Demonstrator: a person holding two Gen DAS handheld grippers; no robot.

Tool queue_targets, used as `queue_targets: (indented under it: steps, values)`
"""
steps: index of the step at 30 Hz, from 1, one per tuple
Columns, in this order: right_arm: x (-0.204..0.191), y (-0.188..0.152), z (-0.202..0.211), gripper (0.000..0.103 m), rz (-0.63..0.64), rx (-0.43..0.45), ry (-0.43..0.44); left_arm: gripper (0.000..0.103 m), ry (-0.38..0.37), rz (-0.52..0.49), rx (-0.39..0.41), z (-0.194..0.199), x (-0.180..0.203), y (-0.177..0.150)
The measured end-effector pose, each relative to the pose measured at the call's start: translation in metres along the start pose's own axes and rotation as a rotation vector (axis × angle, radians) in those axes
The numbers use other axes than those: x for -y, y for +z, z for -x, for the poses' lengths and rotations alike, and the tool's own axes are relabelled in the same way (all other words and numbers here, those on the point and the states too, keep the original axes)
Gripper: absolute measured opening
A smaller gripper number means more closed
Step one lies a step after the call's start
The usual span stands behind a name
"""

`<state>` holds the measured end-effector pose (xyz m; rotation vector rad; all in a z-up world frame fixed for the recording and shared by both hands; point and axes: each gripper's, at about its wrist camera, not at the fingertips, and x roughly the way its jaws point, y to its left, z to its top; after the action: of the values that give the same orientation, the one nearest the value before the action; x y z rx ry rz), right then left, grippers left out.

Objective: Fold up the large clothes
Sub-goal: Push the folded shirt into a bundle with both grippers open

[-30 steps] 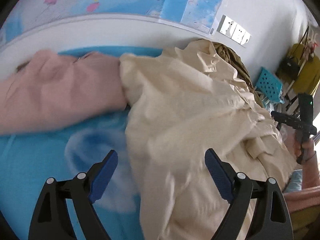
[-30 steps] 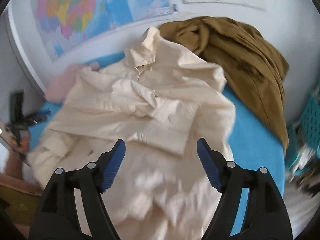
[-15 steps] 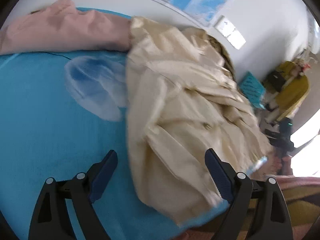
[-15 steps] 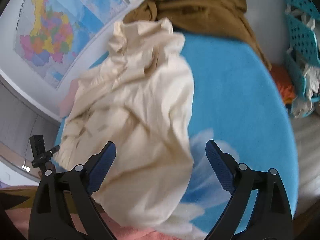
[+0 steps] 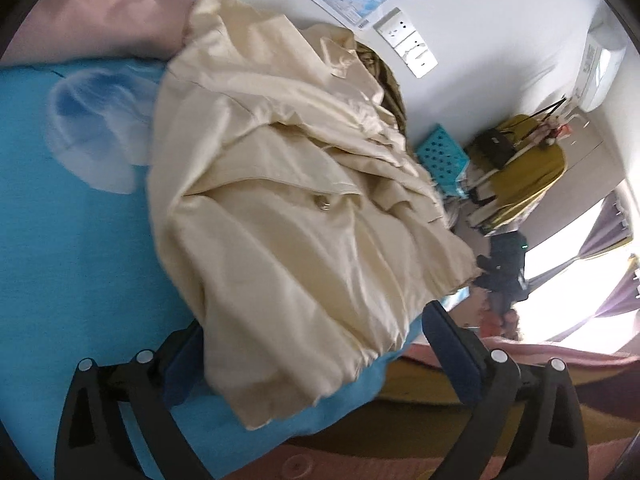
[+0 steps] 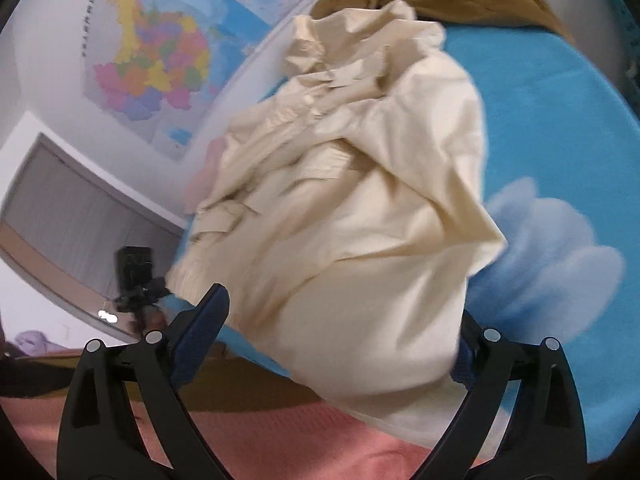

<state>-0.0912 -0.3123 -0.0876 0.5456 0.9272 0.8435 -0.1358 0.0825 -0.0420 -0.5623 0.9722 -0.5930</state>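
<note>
On the blue bedspread (image 5: 60,264) the cream jacket (image 5: 288,216) has been brought to the near edge within the last second. Both claws, left gripper (image 5: 312,354) and right gripper (image 6: 340,336), are spread wide around its hem, apparently ungripped; folding is barely begun.

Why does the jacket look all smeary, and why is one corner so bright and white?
Right wrist view: the cream jacket is smeared by motion blur, worst along its near hem. Left wrist view: the jacket is sharper, its button clear; the window at the right glares pure white, washing out detail. Both views curve at the edges from the fisheye lens.
</note>
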Motion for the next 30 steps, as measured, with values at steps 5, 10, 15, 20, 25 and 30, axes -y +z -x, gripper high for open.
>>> queue_targets:
  steps: [5, 10, 15, 20, 25, 30]
  values:
    - [-0.001, 0.005, -0.012, 0.063, -0.003, 0.004, 0.003, 0.084, 0.064, -0.006, 0.002, -0.004, 0.006, 0.000]
    - [0.005, 0.000, -0.010, 0.058, -0.021, 0.009, 0.015, 0.074, 0.117, 0.011, -0.020, 0.013, -0.002, -0.009]
    - [-0.001, -0.001, -0.011, 0.073, 0.013, 0.008, 0.013, 0.091, 0.053, 0.052, -0.015, 0.016, -0.004, -0.015]
    - [-0.011, 0.000, -0.021, 0.062, 0.055, 0.000, -0.031, 0.084, 0.054, 0.051, -0.002, -0.002, 0.009, -0.007]
    - [-0.015, -0.001, -0.010, 0.023, 0.055, 0.045, 0.014, 0.023, 0.087, 0.083, 0.036, 0.001, 0.013, -0.002]
    - [-0.048, 0.001, 0.021, 0.019, 0.125, 0.122, 0.121, 0.015, 0.066, 0.040, 0.154, 0.045, 0.035, 0.001]
